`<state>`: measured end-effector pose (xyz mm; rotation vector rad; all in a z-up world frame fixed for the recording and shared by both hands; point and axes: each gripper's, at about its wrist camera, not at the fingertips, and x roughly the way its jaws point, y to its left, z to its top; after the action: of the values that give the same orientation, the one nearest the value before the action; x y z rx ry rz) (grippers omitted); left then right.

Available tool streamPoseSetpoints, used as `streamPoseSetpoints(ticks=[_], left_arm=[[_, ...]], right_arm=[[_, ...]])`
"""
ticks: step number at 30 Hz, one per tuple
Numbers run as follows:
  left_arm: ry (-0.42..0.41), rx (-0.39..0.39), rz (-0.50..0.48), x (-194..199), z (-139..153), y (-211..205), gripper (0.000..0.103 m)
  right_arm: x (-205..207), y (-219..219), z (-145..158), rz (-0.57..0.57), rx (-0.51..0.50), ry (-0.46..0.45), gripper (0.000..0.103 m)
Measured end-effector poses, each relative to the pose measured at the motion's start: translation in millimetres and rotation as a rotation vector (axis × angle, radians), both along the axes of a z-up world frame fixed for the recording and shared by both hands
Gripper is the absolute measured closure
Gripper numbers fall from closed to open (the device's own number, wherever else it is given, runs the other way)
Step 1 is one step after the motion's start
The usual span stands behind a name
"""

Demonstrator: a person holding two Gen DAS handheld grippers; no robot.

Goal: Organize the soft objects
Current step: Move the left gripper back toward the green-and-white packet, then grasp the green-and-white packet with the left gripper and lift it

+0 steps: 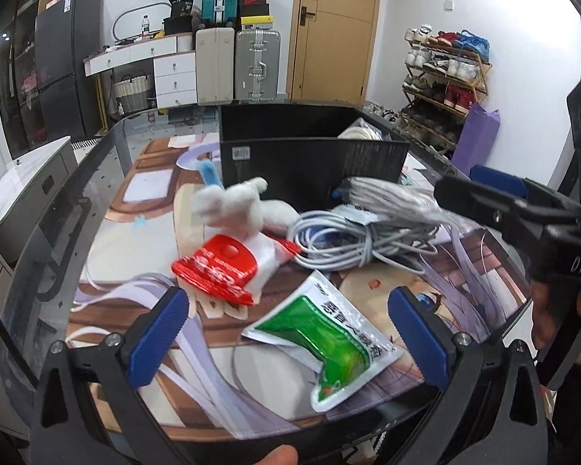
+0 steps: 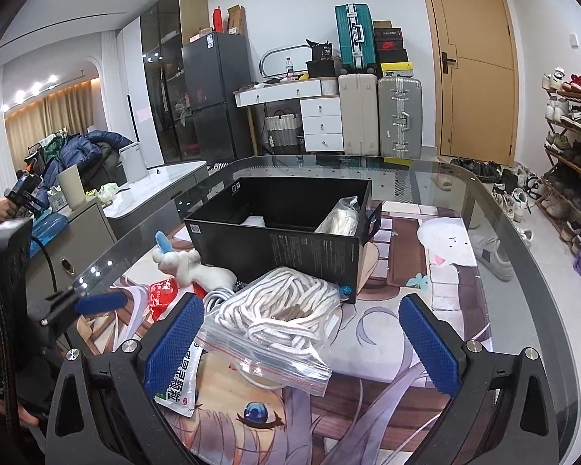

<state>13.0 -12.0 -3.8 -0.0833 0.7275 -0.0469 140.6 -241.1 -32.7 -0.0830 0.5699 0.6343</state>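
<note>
On the printed mat lie a green-and-white pouch (image 1: 325, 333), a red-and-white pouch (image 1: 222, 265), a white plush toy (image 1: 236, 205), a coiled grey cable (image 1: 341, 242) and a zip bag of white rope (image 2: 279, 323). My left gripper (image 1: 294, 333) is open above the green pouch, nothing between its fingers. My right gripper (image 2: 302, 343) is open around the near end of the rope bag without touching it. The black box (image 2: 290, 228) behind holds another bagged rope (image 2: 341, 217). The right gripper also shows in the left wrist view (image 1: 495, 193), over the rope bag (image 1: 391, 197).
The glass table's edge (image 2: 523, 240) curves round the right and near sides. A shoe rack (image 2: 573, 147) and loose shoes stand on the floor to the right. Suitcases, drawers and a fridge line the far wall. A grey cabinet (image 1: 23, 178) sits left of the table.
</note>
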Motion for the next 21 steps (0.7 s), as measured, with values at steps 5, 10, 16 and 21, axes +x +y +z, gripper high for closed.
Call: streamPoseSetpoints(ticks=[5,10,16,21], left_arm=[[0.049,0.009,0.042,-0.6,-13.0,-8.3,0.000],[0.071,0.027,0.067,-2.2,-22.7,-17.8,0.000],[0.067,0.047,0.087,3.7,-25.0,-31.2,0.000],[0.062,0.072,0.087,1.1,-26.9,-27.2,0.000]], right_arm=[[1.2,-2.2,-2.3,-0.012,0.001,0.004,0.001],[2.3,-2.6,-3.3,-0.019,0.000,0.009,0.001],[2.3,-2.1,-4.1,-0.015,-0.007,0.007,0.001],[2.5,-2.3,-6.0,-0.020,-0.006,0.011,0.001]])
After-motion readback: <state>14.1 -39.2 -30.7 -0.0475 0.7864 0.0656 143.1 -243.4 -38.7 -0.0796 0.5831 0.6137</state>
